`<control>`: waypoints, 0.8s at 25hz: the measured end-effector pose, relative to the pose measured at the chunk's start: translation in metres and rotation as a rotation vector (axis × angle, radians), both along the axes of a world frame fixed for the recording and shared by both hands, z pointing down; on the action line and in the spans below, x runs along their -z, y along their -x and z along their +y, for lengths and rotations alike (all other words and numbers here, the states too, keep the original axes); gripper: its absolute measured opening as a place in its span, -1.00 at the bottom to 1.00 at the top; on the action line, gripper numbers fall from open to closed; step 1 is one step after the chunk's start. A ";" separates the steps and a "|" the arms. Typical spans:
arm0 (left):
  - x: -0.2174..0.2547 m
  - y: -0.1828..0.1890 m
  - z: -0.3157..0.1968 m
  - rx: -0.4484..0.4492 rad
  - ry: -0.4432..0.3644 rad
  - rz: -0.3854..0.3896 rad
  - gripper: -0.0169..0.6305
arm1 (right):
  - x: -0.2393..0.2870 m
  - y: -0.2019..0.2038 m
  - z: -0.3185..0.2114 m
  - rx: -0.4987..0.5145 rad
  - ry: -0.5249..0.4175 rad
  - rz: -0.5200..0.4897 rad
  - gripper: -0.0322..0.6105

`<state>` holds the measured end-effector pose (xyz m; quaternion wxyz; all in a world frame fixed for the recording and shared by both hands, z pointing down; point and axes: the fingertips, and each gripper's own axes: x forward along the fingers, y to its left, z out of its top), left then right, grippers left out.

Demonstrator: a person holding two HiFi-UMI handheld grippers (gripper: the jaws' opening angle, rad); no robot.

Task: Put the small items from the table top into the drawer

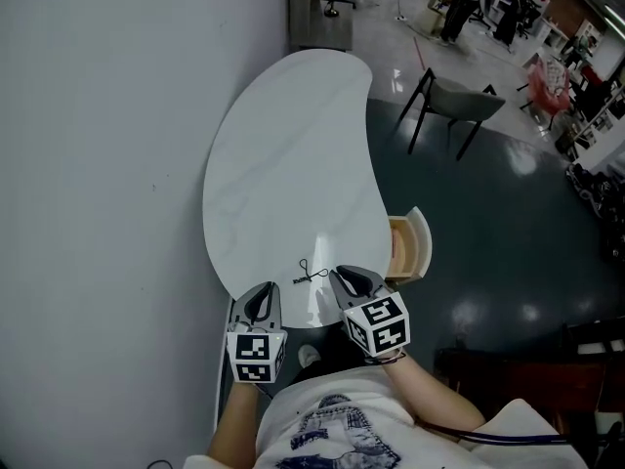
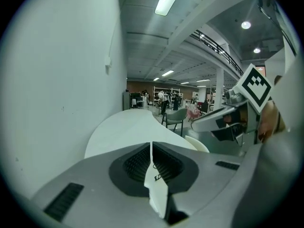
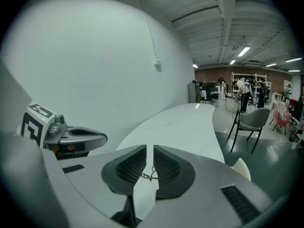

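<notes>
Right gripper jaws ajar, wire item just ahead

White curved table, small wiry item, perhaps necklace

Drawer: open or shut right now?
Open. In the head view the drawer sticks out from the right edge of the table, its wooden inside showing.

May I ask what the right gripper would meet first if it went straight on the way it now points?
Probably the small black wiry item on the white table, just beyond the fingers of the right gripper, though depth is unclear.
</notes>
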<state>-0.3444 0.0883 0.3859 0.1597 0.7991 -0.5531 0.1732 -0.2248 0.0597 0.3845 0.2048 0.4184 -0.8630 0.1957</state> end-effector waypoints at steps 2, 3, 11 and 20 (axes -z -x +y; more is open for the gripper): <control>-0.010 -0.003 -0.003 -0.016 0.005 -0.004 -0.88 | -0.009 -0.001 -0.003 -0.006 0.013 -0.007 -0.71; -0.014 -0.005 -0.005 -0.022 0.004 -0.008 -0.88 | -0.014 -0.002 -0.004 -0.009 0.019 -0.012 -0.71; -0.051 -0.026 -0.019 -0.131 0.068 -0.024 -0.71 | -0.043 -0.010 -0.020 -0.022 0.064 -0.040 -0.71; -0.094 -0.048 -0.027 -0.247 0.118 -0.054 -0.42 | -0.089 -0.014 -0.030 -0.037 0.128 -0.051 -0.71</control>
